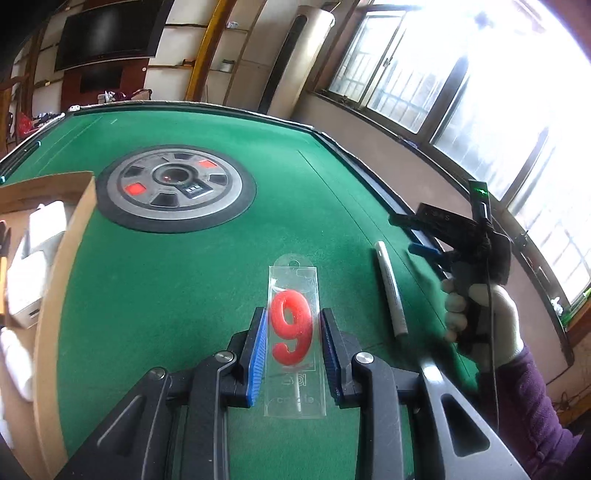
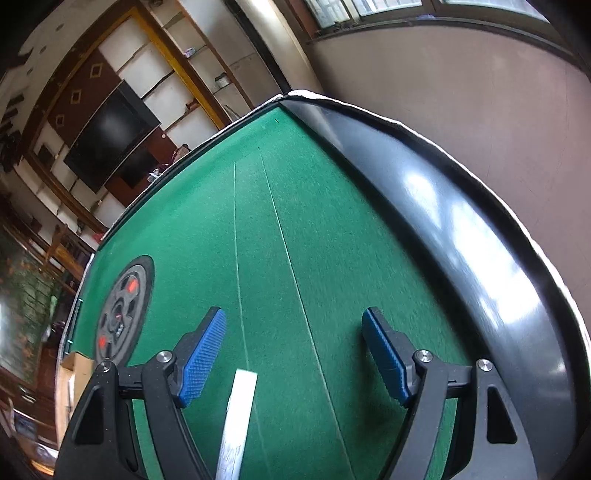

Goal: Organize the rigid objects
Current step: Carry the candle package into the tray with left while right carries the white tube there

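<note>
1. Green felt table (image 1: 177, 280) with a black rail fills both views; windows upper right in the left wrist view, dark TV screen (image 1: 107, 35) upper left.
2. Left gripper (image 1: 293, 354), bottom centre of the left wrist view: blue pads clamped on the long edges of a clear plastic candle pack (image 1: 295, 339) holding a red "9" candle (image 1: 290, 328). Pack points away from the camera, hang-hole end toward frame centre, and looks raised off the felt.
3. Right gripper (image 2: 293, 354), bottom of the right wrist view: jaws spread wide, nothing pressed between the pads. White tube (image 2: 236, 421) lies on the felt below and between the fingers, nearer the left pad, touching neither.
4. Same white tube (image 1: 391, 288) in the left wrist view lies right of the pack, near the rail.
5. Right gripper (image 1: 417, 236) also shows at right of the left wrist view, held by a white-gloved hand (image 1: 480, 317) with a purple sleeve (image 1: 535, 417).
6. Round grey dial panel (image 1: 175, 186) with red lights sits in the felt, upper left of centre.
7. Cardboard box (image 1: 48, 258) at the left edge, white items inside.
</note>
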`<state>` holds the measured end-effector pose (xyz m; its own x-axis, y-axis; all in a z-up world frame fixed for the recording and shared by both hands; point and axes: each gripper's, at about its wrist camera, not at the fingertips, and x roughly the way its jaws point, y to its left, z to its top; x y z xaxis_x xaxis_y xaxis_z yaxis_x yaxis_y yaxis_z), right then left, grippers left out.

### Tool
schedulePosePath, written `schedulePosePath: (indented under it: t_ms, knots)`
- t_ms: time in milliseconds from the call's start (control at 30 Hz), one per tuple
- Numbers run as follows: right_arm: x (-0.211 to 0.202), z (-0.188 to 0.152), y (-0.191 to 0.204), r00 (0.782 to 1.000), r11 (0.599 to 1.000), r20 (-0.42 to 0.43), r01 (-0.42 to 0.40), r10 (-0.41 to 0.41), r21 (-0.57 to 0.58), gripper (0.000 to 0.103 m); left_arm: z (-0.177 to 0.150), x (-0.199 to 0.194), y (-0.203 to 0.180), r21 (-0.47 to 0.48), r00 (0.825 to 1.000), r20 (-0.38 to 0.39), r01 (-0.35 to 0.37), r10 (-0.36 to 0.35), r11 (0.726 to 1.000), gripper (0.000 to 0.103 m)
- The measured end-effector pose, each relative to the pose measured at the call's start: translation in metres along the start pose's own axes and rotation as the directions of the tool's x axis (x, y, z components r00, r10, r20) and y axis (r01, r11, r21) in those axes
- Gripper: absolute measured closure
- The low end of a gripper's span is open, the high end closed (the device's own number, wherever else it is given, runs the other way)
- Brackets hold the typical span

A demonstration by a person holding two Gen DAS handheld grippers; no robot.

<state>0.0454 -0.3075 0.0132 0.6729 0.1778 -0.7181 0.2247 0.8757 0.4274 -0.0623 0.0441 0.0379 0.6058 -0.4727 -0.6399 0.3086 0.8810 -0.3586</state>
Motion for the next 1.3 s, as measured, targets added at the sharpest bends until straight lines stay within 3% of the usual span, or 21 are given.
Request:
schedulePosePath:
  t_ms: [100, 267, 367, 500, 667, 800, 867, 1000, 1133, 1300]
  knots:
    - [-0.023, -0.021, 0.010, 1.000, 0.999, -0.014, -0.011, 0.010, -0.047, 0.027, -0.005, -0.012, 0.006, -0.006, 1.000, 0.019, 0.010, -0.010, 1.000, 0.074]
    - [-0.032, -0.059, 0.047, 0.995, 0.976, -0.074, 0.052, -0.069, -0.211, 0.032, -0.009, -0.016, 0.018, -0.036, 0.999, 0.027, 0.021, -0.020, 0.999, 0.074]
    - [-0.023, -0.072, 0.065, 0.990, 0.960, -0.087, 0.081, -0.108, -0.268, 0.055, -0.012, -0.022, 0.022, -0.047, 0.999, 0.032, 0.005, -0.003, 0.999, 0.074]
    - [-0.016, -0.086, 0.084, 0.984, 0.934, -0.064, 0.137, -0.166, -0.330, 0.060, -0.017, -0.032, 0.021, -0.039, 0.999, 0.052, 0.006, -0.004, 0.999, 0.074]
    - [-0.019, -0.100, 0.088, 0.973, 0.900, -0.012, 0.207, -0.229, -0.384, 0.086, -0.024, -0.040, 0.024, -0.055, 0.998, 0.064, 0.031, -0.028, 0.998, 0.074]
    - [-0.028, -0.098, 0.074, 0.987, 0.939, -0.048, 0.133, -0.156, -0.317, 0.089, -0.025, -0.049, 0.026, -0.055, 0.996, 0.083, 0.034, -0.030, 0.998, 0.074]
    - [-0.035, -0.098, 0.068, 0.994, 0.959, -0.069, 0.061, -0.083, -0.277, 0.089, -0.023, -0.057, 0.029, -0.056, 0.994, 0.102, 0.031, -0.025, 0.998, 0.074]
    - [-0.050, -0.097, 0.073, 0.997, 0.968, -0.081, -0.041, 0.021, -0.249, 0.089, -0.021, -0.085, 0.055, -0.117, 0.987, 0.159, 0.009, 0.010, 0.993, 0.074]
    - [-0.064, -0.099, 0.096, 0.987, 0.955, -0.100, -0.146, 0.124, -0.258, 0.089, -0.019, -0.117, 0.095, -0.206, 0.972, 0.214, -0.054, 0.099, 0.977, 0.074]
    - [-0.065, -0.105, 0.134, 0.963, 0.926, -0.155, -0.255, 0.219, -0.279, 0.089, -0.028, -0.143, 0.161, -0.348, 0.944, 0.204, -0.176, 0.258, 0.921, 0.074]
